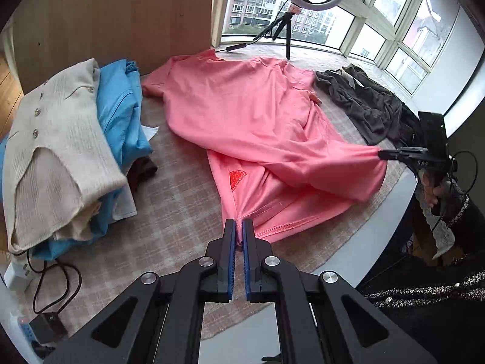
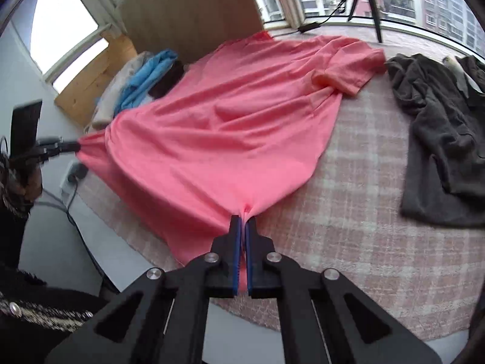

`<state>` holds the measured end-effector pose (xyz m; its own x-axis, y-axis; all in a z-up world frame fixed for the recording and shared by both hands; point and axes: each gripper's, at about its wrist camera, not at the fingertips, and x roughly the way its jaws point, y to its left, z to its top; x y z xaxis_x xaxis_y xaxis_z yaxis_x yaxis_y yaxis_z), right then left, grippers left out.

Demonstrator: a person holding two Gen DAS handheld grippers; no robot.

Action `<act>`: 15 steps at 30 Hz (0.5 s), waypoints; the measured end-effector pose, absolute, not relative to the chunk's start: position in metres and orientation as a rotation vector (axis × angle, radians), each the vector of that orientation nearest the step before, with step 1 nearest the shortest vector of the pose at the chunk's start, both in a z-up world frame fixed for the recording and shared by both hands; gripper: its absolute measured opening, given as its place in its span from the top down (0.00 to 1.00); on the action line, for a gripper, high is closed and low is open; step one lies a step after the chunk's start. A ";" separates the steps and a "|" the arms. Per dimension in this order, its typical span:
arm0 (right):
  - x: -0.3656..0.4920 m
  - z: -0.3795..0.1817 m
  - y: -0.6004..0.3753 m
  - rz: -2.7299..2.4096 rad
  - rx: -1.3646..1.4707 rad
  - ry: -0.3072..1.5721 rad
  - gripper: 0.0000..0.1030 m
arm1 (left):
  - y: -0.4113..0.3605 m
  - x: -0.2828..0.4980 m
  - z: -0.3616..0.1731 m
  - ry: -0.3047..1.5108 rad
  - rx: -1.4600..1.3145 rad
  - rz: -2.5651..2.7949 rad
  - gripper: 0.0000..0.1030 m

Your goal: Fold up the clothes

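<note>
A pink T-shirt (image 1: 242, 115) lies spread on a checked cloth (image 1: 169, 197), its hem end lifted at two points. My left gripper (image 1: 239, 224) is shut on the stitched hem at the near corner. My right gripper (image 1: 380, 154) pinches the other hem corner off to the right, pulling the fabric taut. In the right wrist view the right gripper (image 2: 243, 220) is shut on a bunch of the T-shirt (image 2: 227, 121), and the left gripper (image 2: 77, 145) holds the far left corner. A hand in a dark sleeve (image 1: 436, 188) carries the right gripper.
A stack of folded clothes stands left of the shirt, with a cream cardigan (image 1: 51, 139) on top of a blue garment (image 1: 121, 106). A crumpled dark grey garment (image 2: 439, 127) lies to the right. A ring-light tripod (image 1: 286, 30) stands by the window; a wooden panel (image 1: 121, 15) is behind.
</note>
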<state>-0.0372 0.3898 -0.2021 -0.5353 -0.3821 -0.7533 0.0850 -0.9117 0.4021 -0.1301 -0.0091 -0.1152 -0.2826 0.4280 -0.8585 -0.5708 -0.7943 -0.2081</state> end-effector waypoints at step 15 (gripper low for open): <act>-0.009 -0.223 0.388 -2.588 1.506 -0.308 0.51 | -0.010 -0.143 -0.183 0.258 -1.524 2.062 0.96</act>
<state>-0.0089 0.3879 -0.2230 -0.4926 -0.2148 -0.8433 0.0109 -0.9705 0.2408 -0.1430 -0.0102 -0.1828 -0.1995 0.3193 -0.9264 -0.5376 -0.8261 -0.1690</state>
